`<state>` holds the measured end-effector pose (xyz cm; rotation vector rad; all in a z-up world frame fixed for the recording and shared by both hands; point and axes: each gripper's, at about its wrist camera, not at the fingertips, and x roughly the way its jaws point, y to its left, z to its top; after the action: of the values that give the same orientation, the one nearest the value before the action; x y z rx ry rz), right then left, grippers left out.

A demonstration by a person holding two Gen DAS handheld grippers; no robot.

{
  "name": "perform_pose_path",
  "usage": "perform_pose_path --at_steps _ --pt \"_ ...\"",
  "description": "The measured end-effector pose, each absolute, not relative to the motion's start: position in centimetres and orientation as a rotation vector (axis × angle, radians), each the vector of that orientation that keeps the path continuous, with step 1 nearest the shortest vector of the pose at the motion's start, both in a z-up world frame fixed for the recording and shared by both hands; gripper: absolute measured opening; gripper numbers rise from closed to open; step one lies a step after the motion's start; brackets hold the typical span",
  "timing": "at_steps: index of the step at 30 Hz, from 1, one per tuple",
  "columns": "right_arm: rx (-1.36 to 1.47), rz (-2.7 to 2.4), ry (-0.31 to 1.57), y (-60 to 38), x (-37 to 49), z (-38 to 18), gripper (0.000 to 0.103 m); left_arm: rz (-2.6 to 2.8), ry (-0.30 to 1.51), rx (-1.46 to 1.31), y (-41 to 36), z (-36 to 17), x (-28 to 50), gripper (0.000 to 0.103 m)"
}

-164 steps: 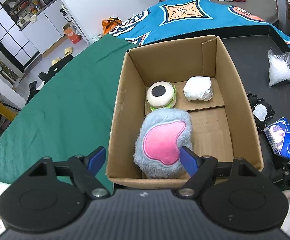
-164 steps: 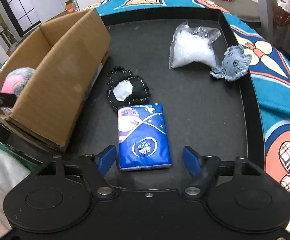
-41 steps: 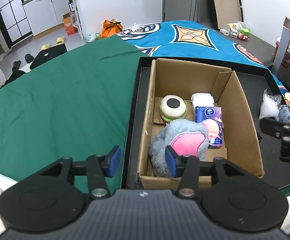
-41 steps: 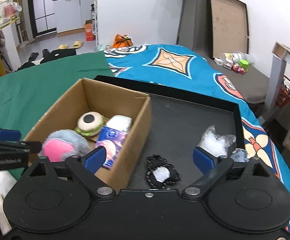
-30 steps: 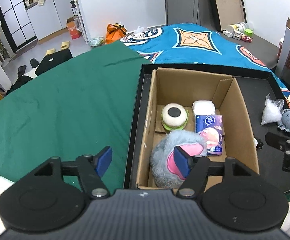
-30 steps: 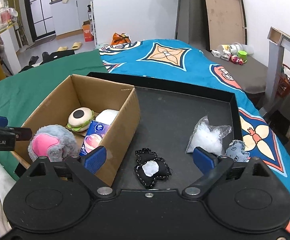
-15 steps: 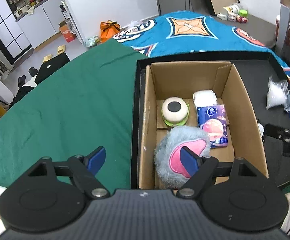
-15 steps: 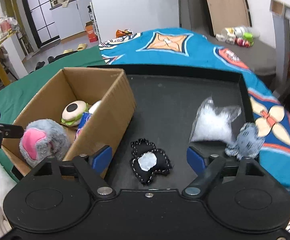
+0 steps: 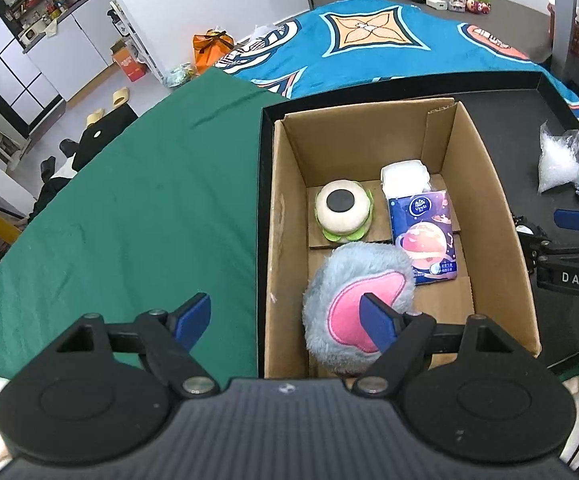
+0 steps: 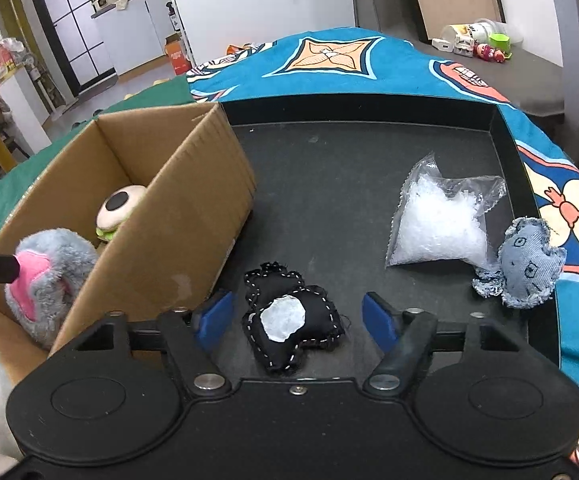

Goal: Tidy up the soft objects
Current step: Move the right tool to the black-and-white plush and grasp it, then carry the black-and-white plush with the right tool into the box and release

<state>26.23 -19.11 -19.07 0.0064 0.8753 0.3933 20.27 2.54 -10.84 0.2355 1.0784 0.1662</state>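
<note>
1. The cardboard box (image 9: 485, 216) stands at the left end of the black tray (image 10: 349, 160), so that soft things lying on the open tray floor can be moved a short way into it.
2. Already packed in the box: a grey and pink plush toy (image 9: 353, 300) at the near end, a burger-shaped toy (image 9: 343, 210) and a white bundle (image 9: 405, 174) at the far end, and a blue tissue pack (image 9: 425, 236) laid flat along the right wall.
3. The right claw (image 10: 295, 320) points down at the black stitched cushion (image 10: 293, 324), which lies between its blue pads. The jaws have just been closing, but gaps show on both sides, so nothing is gripped yet.
4. The left claw (image 9: 285, 316) hangs wide open and empty over the box's near left wall, likely waiting clear of the right one.
5. A clear bag of white filling (image 10: 437, 220) and a denim toy (image 10: 525, 264) wait, touching, near the tray's right edge.
</note>
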Motion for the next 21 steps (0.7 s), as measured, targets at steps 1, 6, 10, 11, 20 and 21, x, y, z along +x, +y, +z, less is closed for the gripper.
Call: perform_pose_path --at_steps 1,6,10,11,20,21 --pt "0.0 0.393 0.877 -19.0 26.2 -19.2 0.064 0.168 1.083 0.24 2.4 -11.0 20.4 0.08" --pt "-0.011 0.414 0.899 -18.8 26.0 -19.4 0.053 0.18 1.089 0.256 1.9 -11.1 20.7 0.08" --pt "-0.016 0.421 0.933 -18.7 25.9 -20.1 0.038 0.188 1.088 0.275 1.5 -11.0 20.8 0.08" --pt "-0.018 0.422 0.932 -18.7 25.8 -20.0 0.036 0.19 1.088 0.277 1.4 -11.0 20.8 0.08" --pt "-0.026 0.41 0.93 -19.0 24.9 -19.3 0.033 0.198 1.085 0.295 0.9 -10.8 20.6 0.08" --pt "-0.028 0.408 0.927 -19.1 24.9 -19.2 0.033 0.2 1.085 0.294 0.9 -10.8 20.6 0.08"
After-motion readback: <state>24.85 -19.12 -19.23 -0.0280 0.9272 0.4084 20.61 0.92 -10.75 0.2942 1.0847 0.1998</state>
